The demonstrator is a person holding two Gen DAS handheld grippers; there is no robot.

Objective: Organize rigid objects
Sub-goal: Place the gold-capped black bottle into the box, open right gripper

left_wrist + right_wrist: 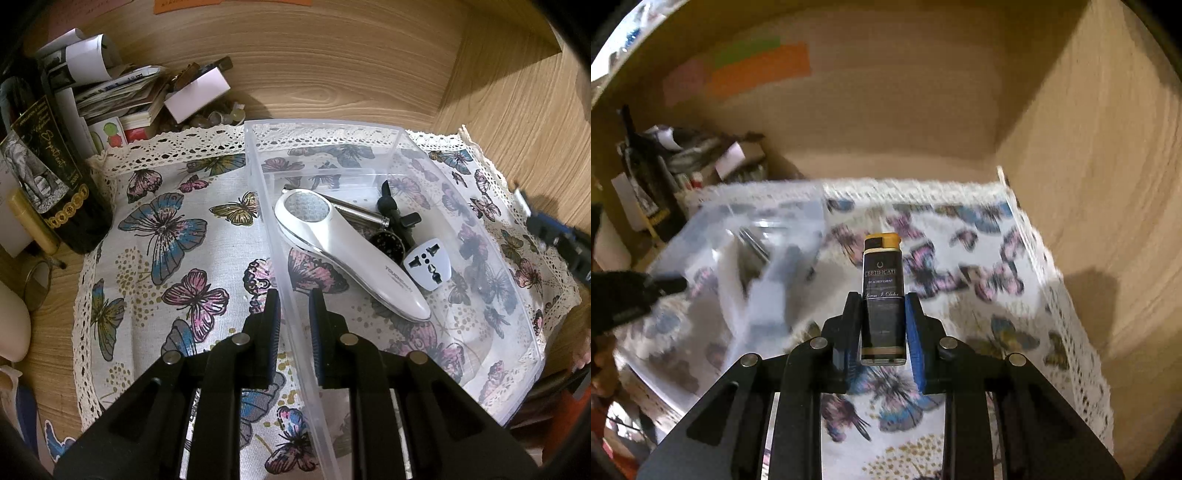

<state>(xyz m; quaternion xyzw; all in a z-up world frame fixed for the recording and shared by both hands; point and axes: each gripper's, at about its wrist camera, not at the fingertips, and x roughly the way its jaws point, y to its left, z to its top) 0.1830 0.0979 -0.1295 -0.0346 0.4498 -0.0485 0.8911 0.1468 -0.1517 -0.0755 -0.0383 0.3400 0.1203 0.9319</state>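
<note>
One clear bin [517,314] | white device [347,251], adapter [428,264], black parts [395,218]

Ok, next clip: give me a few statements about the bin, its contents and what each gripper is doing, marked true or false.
1. The left gripper is clamped on the wall of the clear plastic bin. True.
2. The right gripper is empty. False: it grips a dark lighter with a gold cap.
3. A white handheld device lies inside the bin. True.
4. The white plug adapter sits on the cloth outside the bin. False: it is in the bin, beside the white device.
5. The bin stands on a butterfly-print cloth. True.
</note>
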